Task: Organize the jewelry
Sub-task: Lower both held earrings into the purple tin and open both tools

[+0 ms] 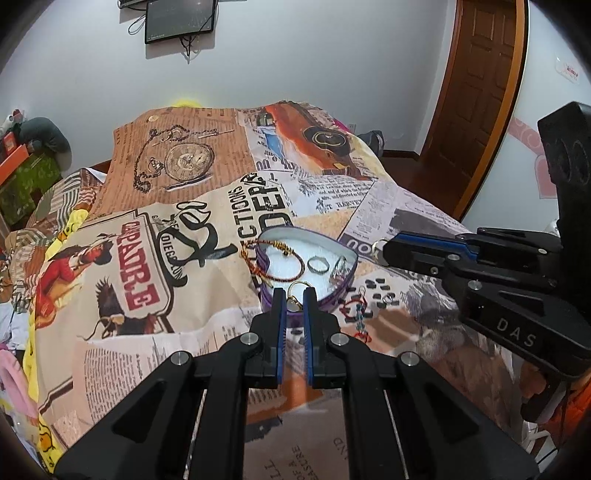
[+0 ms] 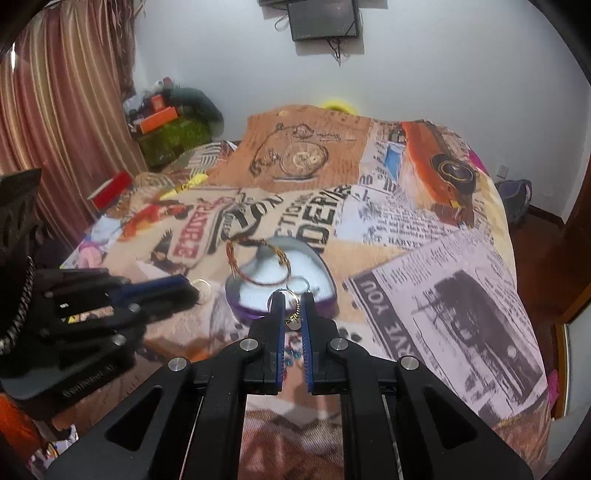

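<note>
Heart-shaped tin (image 1: 341,291), purple wall, white lining, sitting mid-frame on the bed's newspaper-print cover (image 1: 221,177). Inside: red-gold beaded bracelet (image 1: 284,260) draped over the left rim, silver ring (image 1: 318,264), another silver piece (image 1: 340,271) by the right wall. Gold ring with pale stone (image 1: 295,295) at the near rim, between the left gripper (image 1: 294,295) fingers; narrow gap, contact not clear. Red-and-teal piece (image 1: 358,314) loose on the cover, lower right of tin. Right gripper (image 2: 291,304) over the tin's near edge, small gold chain with disc (image 2: 294,319) between its fingers; grip not clear, view blurred. Wall screen (image 1: 180,18) at top.
</note>
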